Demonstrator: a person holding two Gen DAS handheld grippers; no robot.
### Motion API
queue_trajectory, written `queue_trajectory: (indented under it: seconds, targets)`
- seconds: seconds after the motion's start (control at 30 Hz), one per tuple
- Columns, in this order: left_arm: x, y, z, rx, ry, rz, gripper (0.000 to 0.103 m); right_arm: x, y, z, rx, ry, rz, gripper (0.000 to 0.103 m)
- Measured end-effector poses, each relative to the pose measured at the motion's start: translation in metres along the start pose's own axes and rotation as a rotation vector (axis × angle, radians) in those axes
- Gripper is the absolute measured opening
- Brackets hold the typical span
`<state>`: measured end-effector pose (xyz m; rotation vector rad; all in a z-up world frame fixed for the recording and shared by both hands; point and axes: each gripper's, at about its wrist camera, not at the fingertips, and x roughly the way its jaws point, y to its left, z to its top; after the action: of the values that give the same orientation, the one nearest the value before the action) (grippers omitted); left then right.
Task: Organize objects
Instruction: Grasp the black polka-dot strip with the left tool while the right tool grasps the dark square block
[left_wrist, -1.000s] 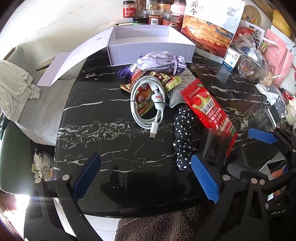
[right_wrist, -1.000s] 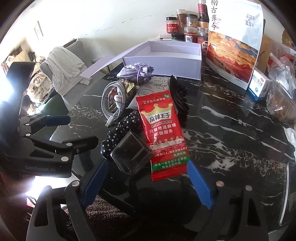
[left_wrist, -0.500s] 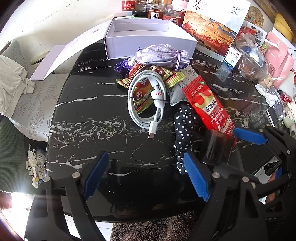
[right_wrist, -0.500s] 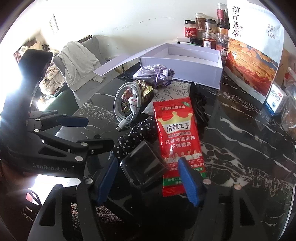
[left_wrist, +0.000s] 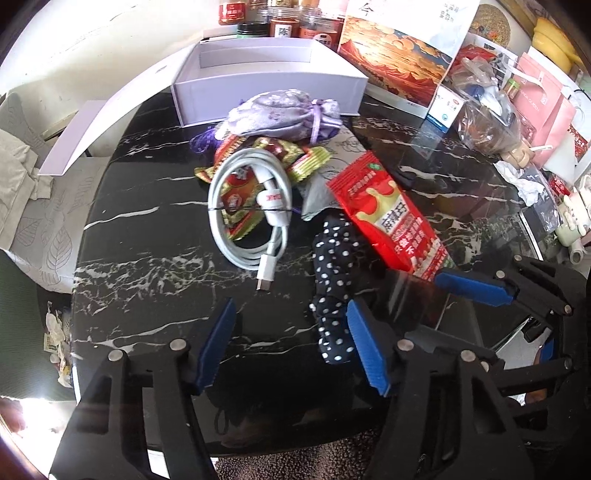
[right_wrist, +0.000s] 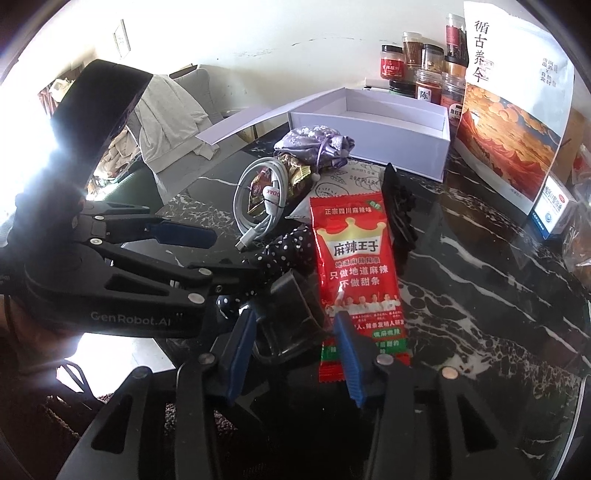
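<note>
On the black marble bench (left_wrist: 147, 236), near its front edge: left gripper (left_wrist: 290, 304), jaws spread wide over bare stone, gripping nothing. Just right of it, right gripper (right_wrist: 295, 315), jaws parted, one blue pad (right_wrist: 240, 347) on each side of a small clear plastic box (right_wrist: 291, 295). Pads close beside the box walls; cannot tell whether pressing or merely flanking.

Touching the clear box on its far side: a polka-dot fabric piece (left_wrist: 332, 280), dark with white spots, stretched toward the middle of the bench. Lying across that fabric and beside the box: a red snack packet (right_wrist: 354, 266), flat, crowned logo up.

Further in: a coiled white cable (left_wrist: 251, 206), tied at one side, plug end pointing toward the left gripper. Under the coil, a few shiny snack wrappers (left_wrist: 303, 162). Behind those, a lilac drawstring pouch (left_wrist: 284, 114), resting against the front wall of an open white box (left_wrist: 266, 79), lid flap hanging off to the left. Right of the red packet, a black hair clip (right_wrist: 399, 210).

Along the back: spice jars (right_wrist: 424, 62) and a large printed bag (right_wrist: 509, 122), upright beside the white box.
</note>
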<state>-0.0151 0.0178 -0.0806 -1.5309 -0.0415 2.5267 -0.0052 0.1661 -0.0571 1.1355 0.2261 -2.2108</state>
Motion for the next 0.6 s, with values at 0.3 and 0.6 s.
queue_trajectory:
  seconds: [0.3,0.6]
  targets:
    - [0.017,-0.014,0.006,0.034,0.014,-0.039,0.039,-0.003,0.005,-0.007,-0.039,-0.002,-0.012,0.049]
    - [0.020,-0.022,0.005,0.083,0.002,-0.051,0.020,0.010,0.012,-0.006,-0.078,0.008,-0.012,0.058]
